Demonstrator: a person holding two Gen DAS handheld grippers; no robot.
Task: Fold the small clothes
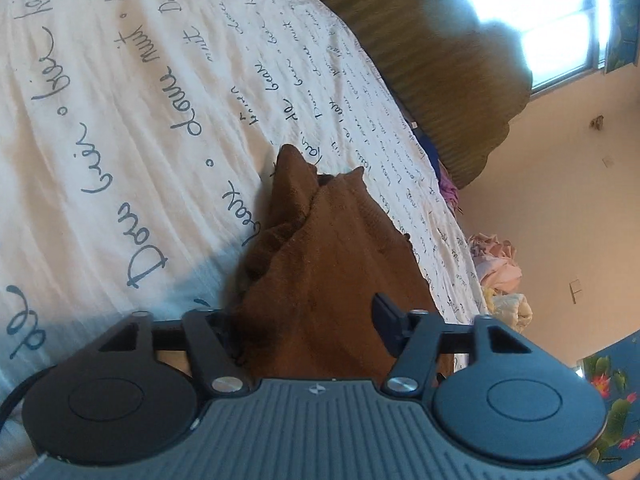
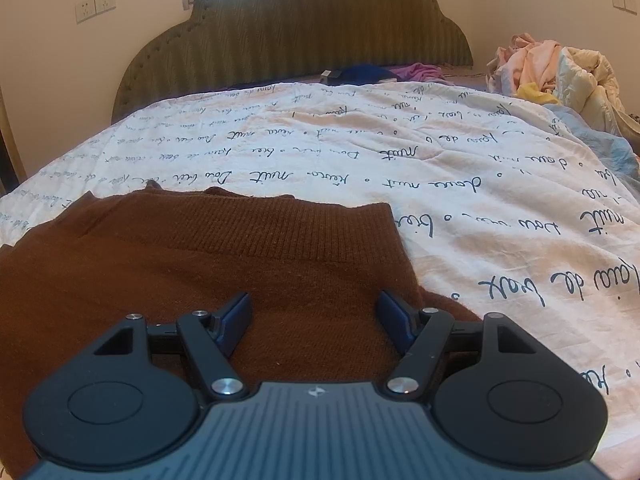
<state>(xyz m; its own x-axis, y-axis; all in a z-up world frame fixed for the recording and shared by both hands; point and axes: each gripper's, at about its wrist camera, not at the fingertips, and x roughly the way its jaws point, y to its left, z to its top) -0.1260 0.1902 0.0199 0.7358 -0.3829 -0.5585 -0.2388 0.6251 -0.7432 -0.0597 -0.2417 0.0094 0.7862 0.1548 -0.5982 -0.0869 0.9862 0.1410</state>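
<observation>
A brown knit sweater [image 2: 160, 272] lies on the white bedspread [image 2: 460, 208] with script lettering, its ribbed hem [image 2: 280, 224] towards the headboard. My right gripper [image 2: 314, 316] hovers open over the sweater's near right part, blue pads apart and not pressing on the cloth. In the left wrist view, which is rolled sideways, a bunched part of the sweater [image 1: 332, 248] rises from the bedspread [image 1: 120, 120] into my left gripper [image 1: 310, 316]. The cloth fills the gap between the jaws and hides the left finger; the right finger [image 1: 386, 312] shows against the knit.
A green padded headboard [image 2: 296, 36] stands at the far end of the bed. A heap of pale clothes [image 2: 552, 68] lies at the far right, with blue and purple items [image 2: 372, 72] by the headboard. A bright window [image 1: 540, 20] is beyond the bed.
</observation>
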